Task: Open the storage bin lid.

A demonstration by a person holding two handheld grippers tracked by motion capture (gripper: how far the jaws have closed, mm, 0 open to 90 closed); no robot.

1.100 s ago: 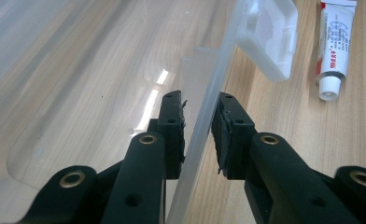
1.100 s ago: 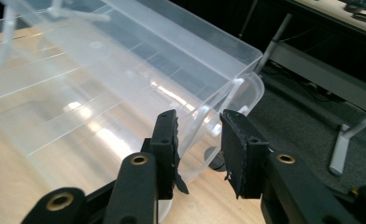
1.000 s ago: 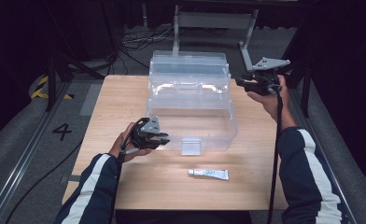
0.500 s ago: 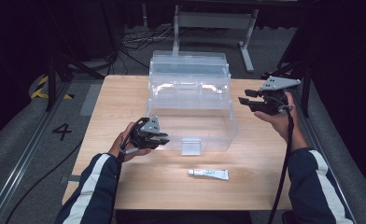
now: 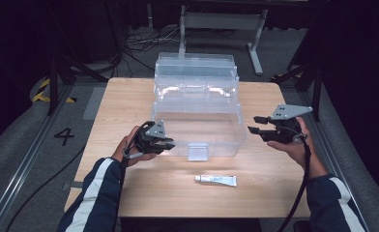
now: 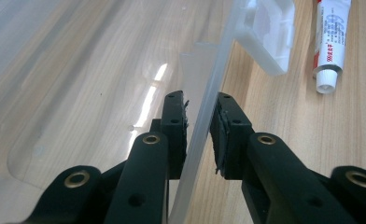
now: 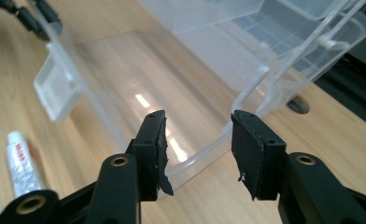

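Clear storage box (image 5: pixel 197 113) sits mid-bench (image 5: pixel 129 101), tiered trays fanned open toward the far edge; the left tongs (image 5: pixel 164 144) pinch its near-left wall, evidently to steady it, one pad inside (image 6: pixel 175 122), one outside; that forearm lies low and quiet; the right tongs (image 5: pixel 256 124) have just been spreading, nothing between them, level and aimed at the box's right corner; a small tube (image 5: pixel 216 180) lies just in front of the latch (image 5: pixel 197 151).
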